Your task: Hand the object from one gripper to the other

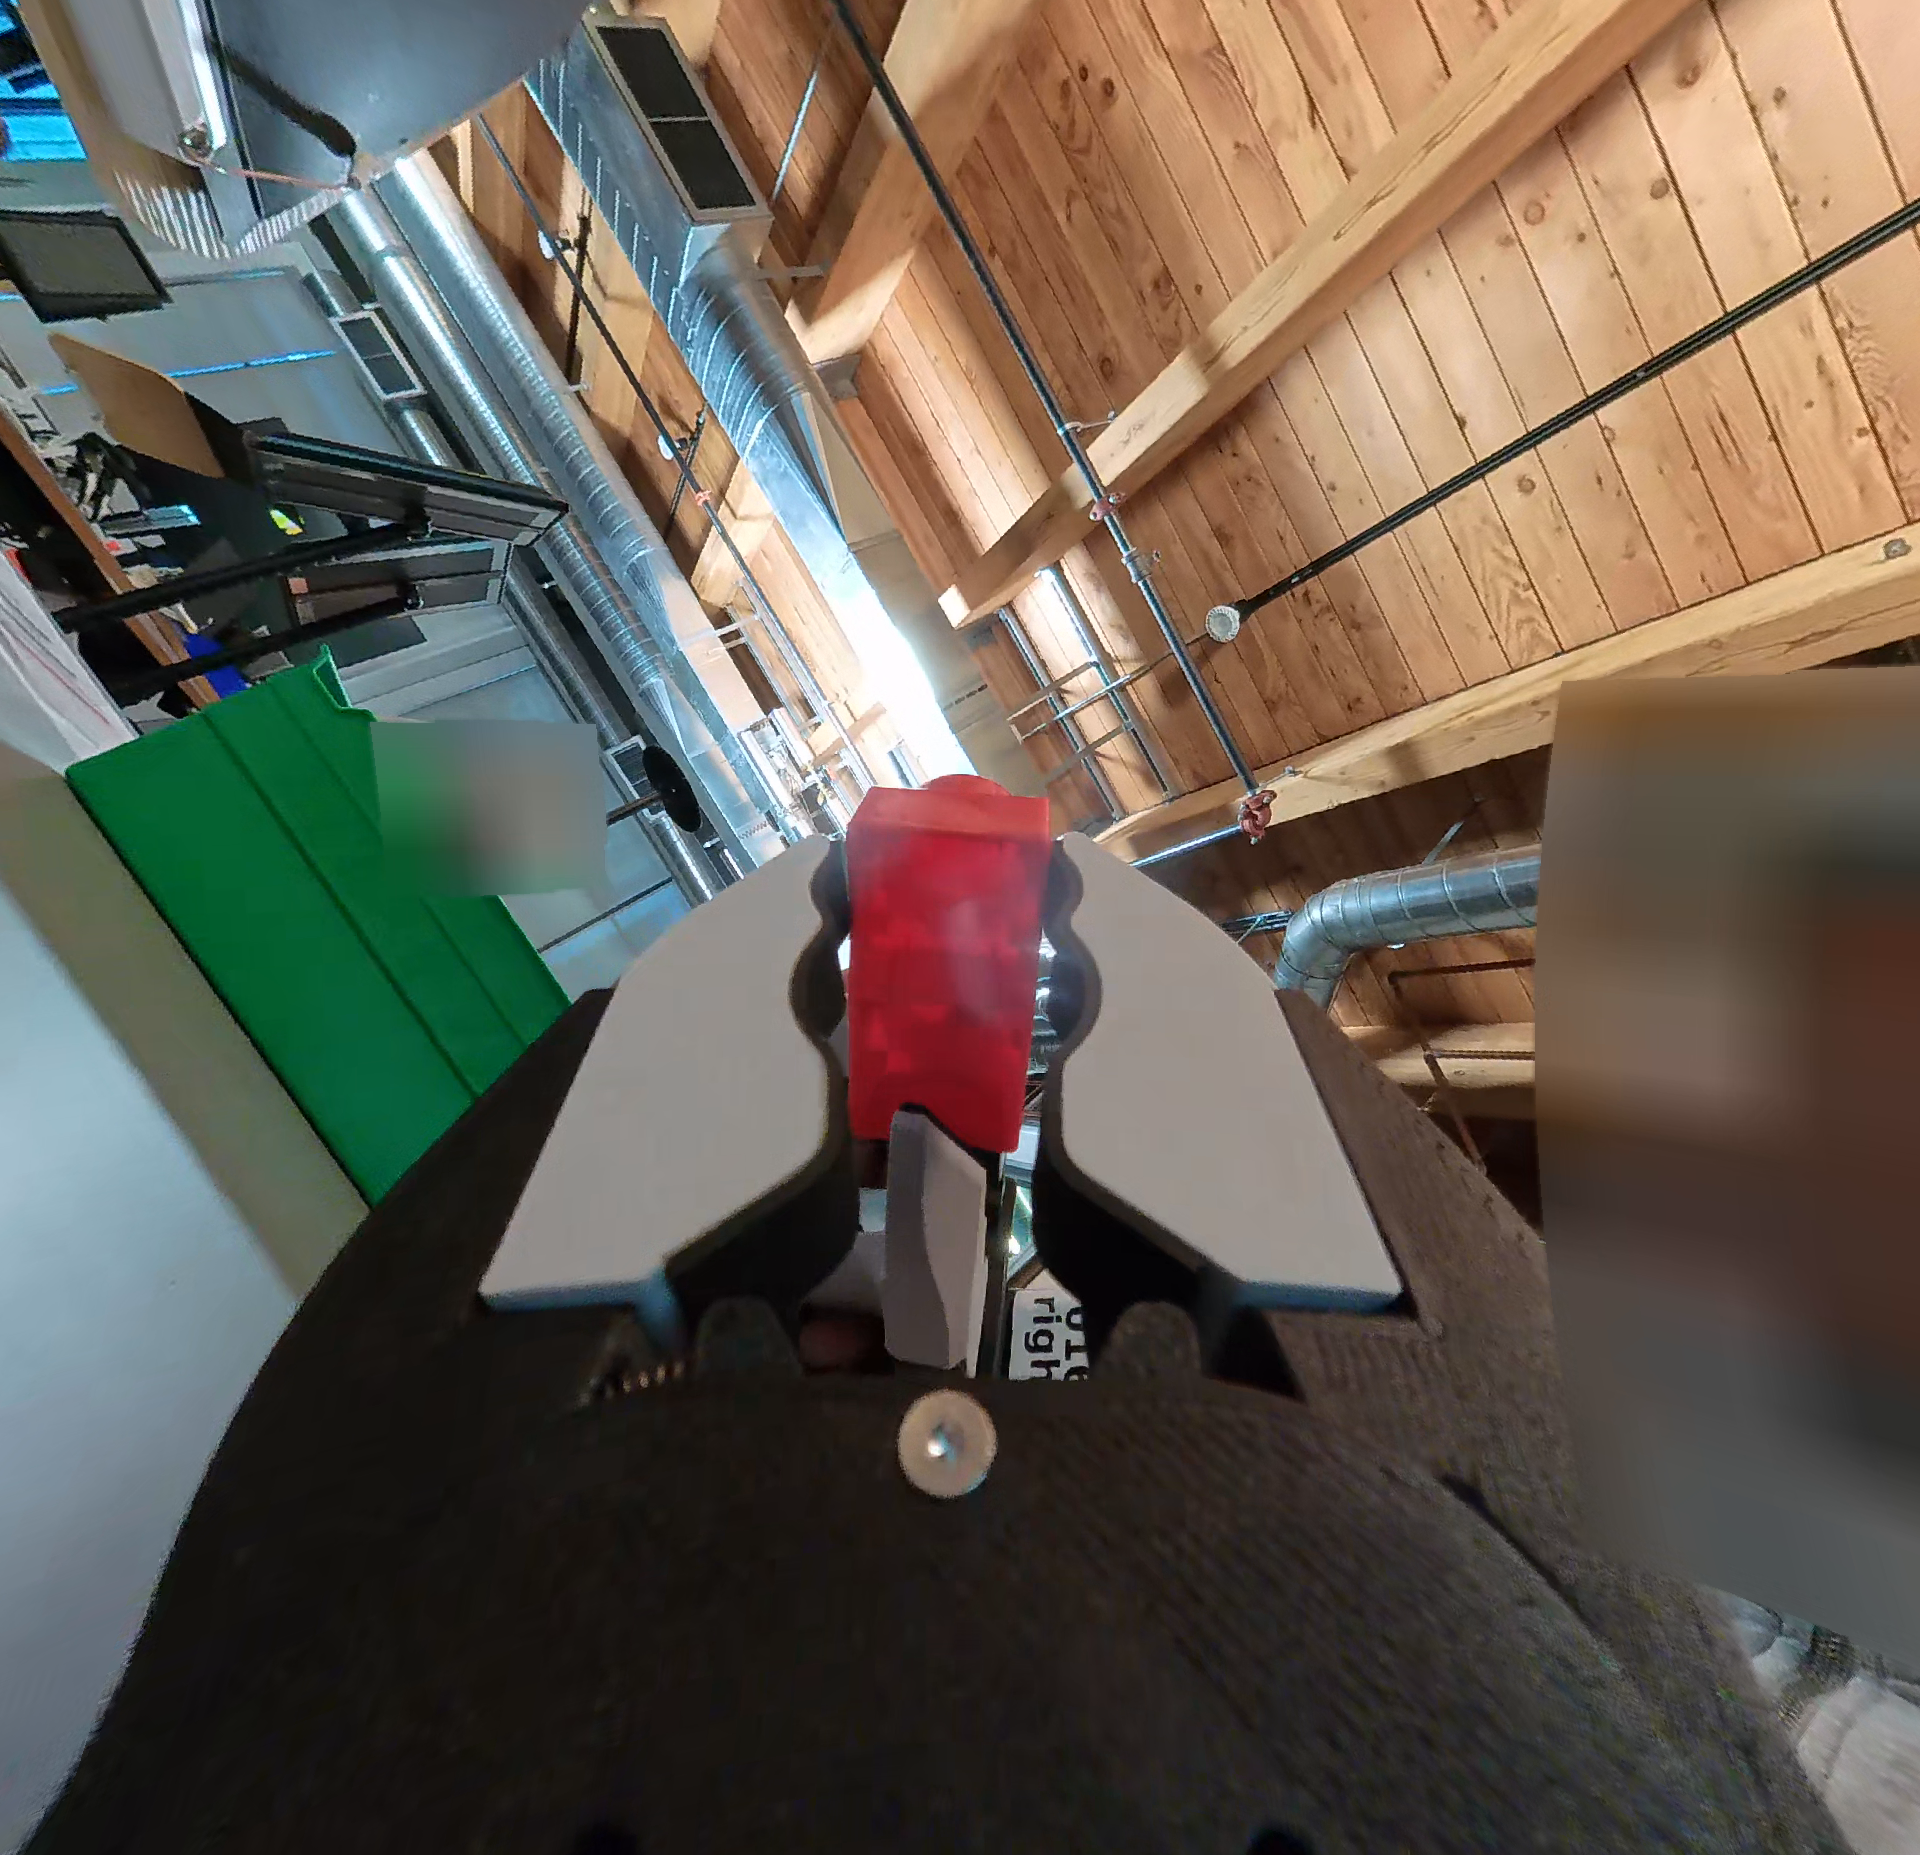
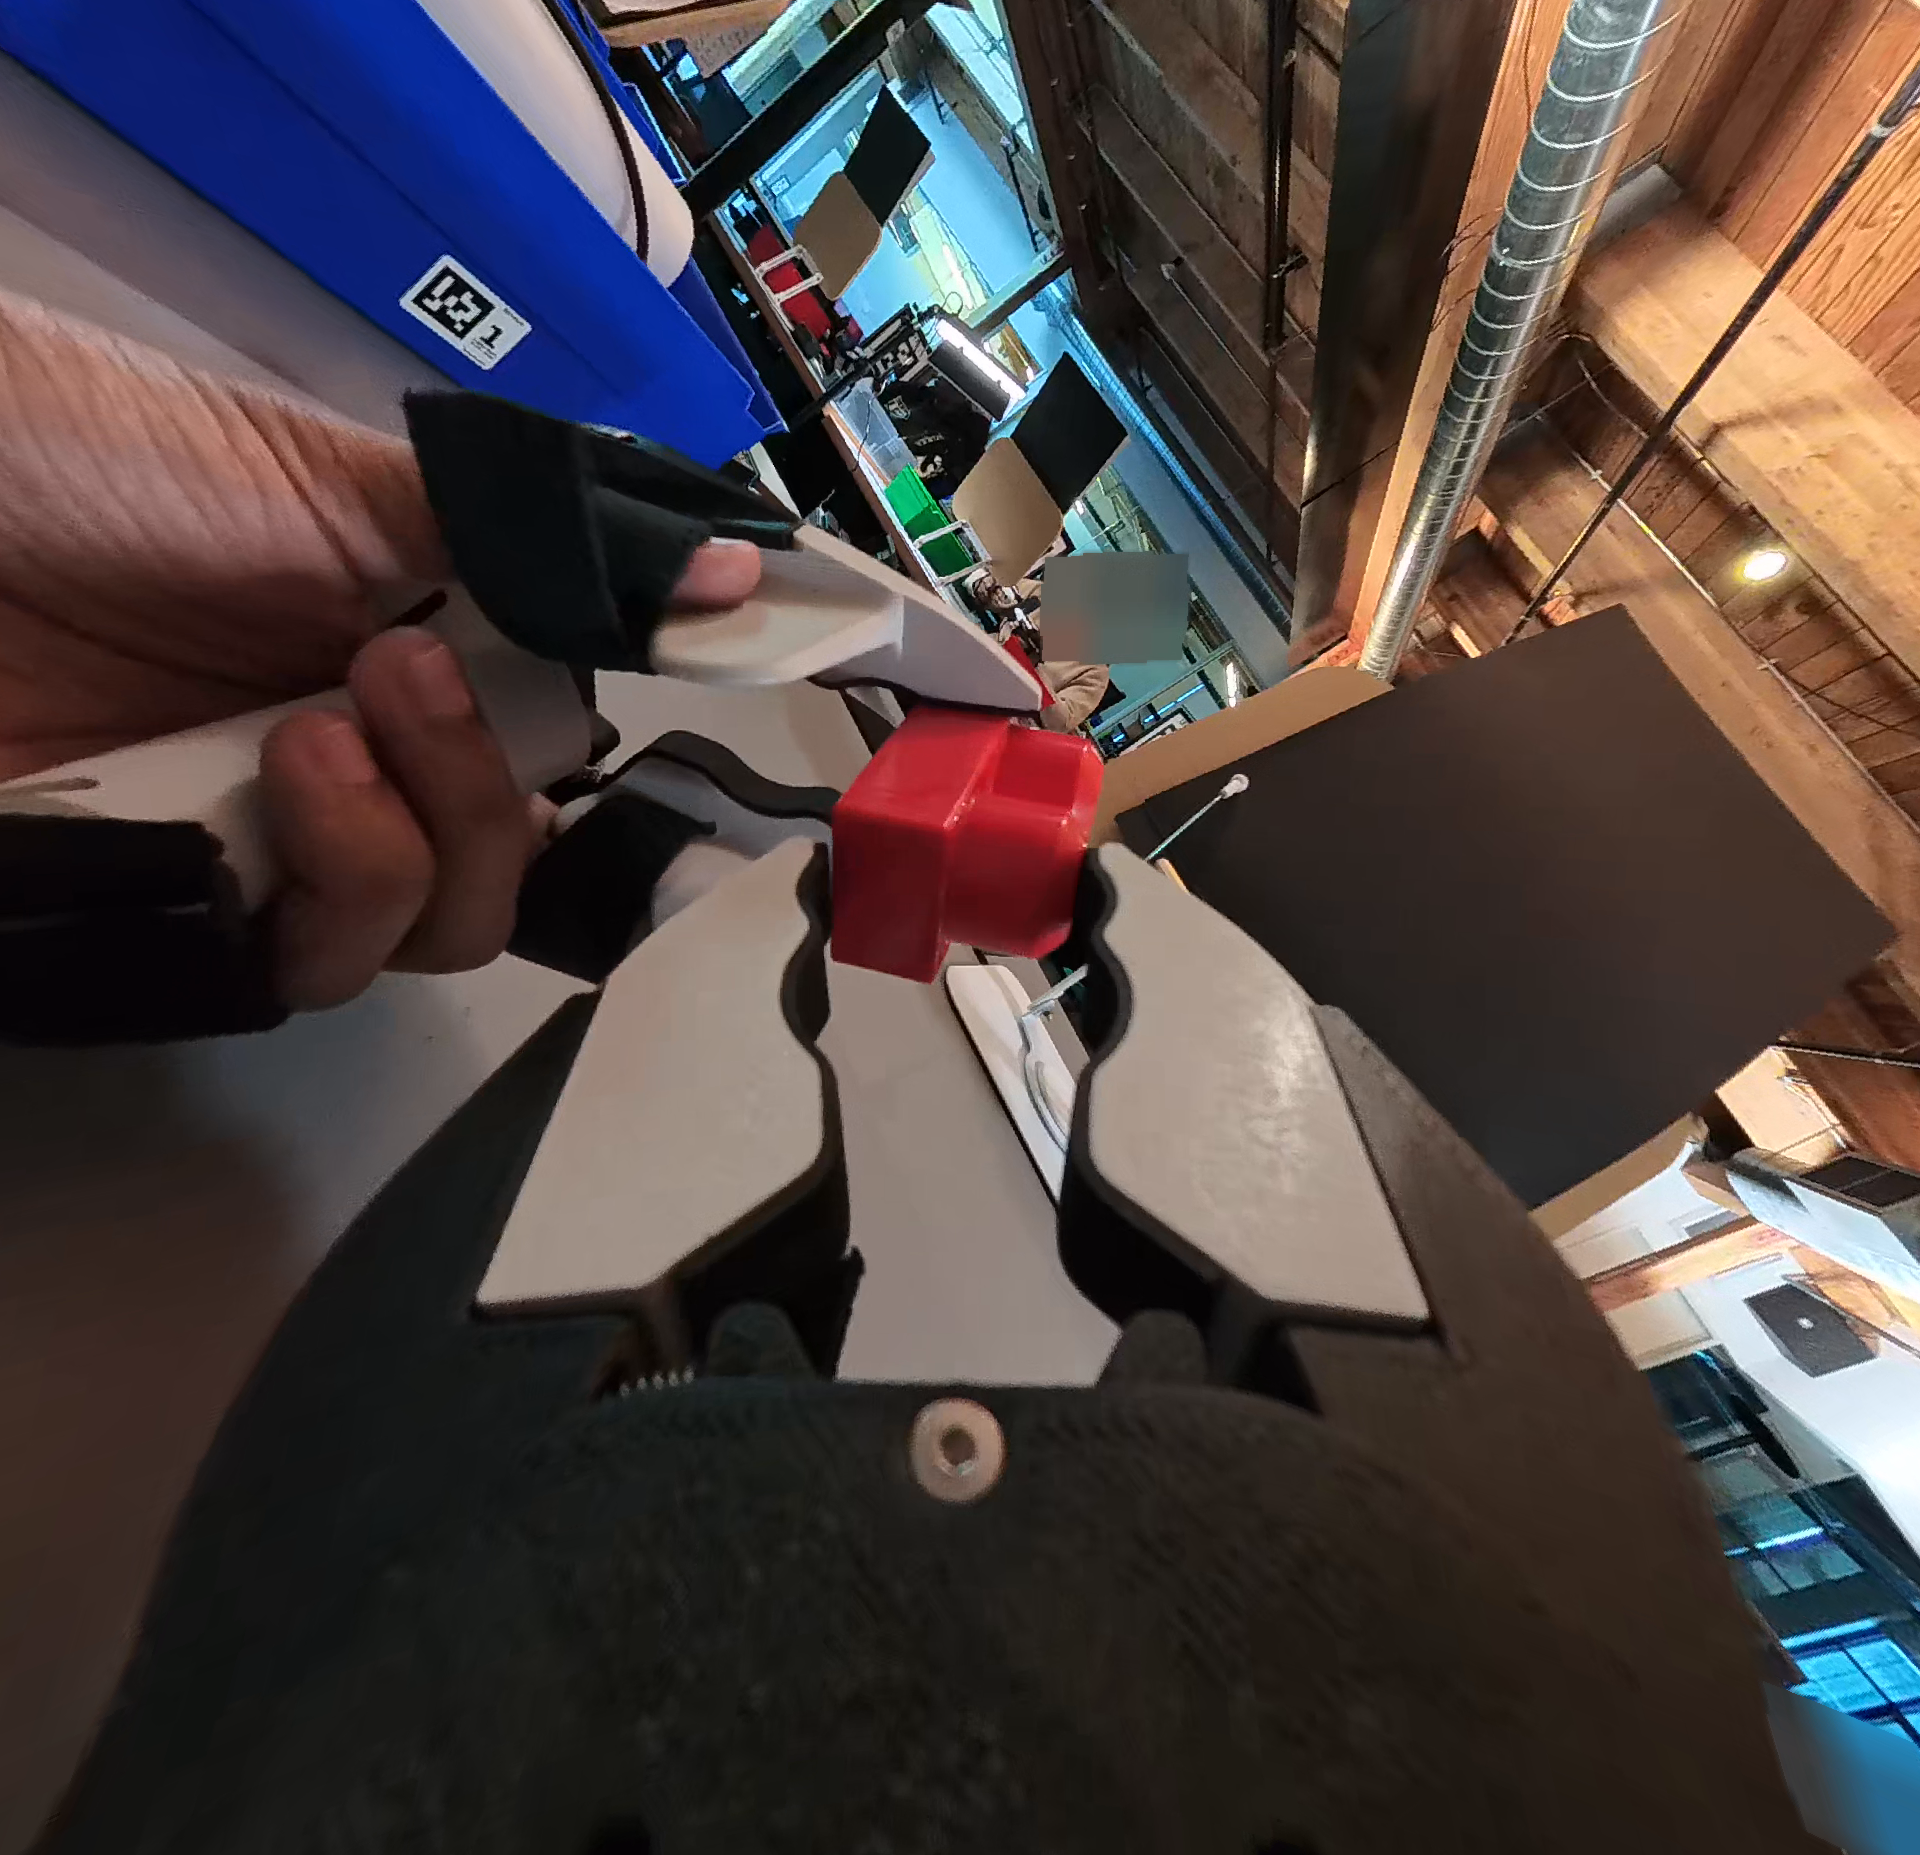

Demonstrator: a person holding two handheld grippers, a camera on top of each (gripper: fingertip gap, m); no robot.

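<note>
A red plastic block (image 1: 940, 984) stands between the grey fingers of my left gripper (image 1: 945, 870), which is shut on its two sides and points up at the ceiling. One grey finger (image 1: 930, 1244) of the other gripper lies against the block's near end. In the right wrist view the same red block (image 2: 966, 849) sits between the tips of my right gripper (image 2: 956, 870), whose jaws touch it on both sides. The left gripper (image 2: 935, 751), held by a gloved hand (image 2: 395, 818), clamps the block from above and below.
A blue bin (image 2: 343, 143) with a square marker tag lies at the upper left and a black panel (image 2: 1507, 922) at the right. A green bin (image 1: 301, 922) stands left of the left gripper. Wooden ceiling beams (image 1: 1351, 247) and metal ducts (image 1: 582, 475) are overhead. Only a small space, under 4 cm, lies between the two pairs of fingers.
</note>
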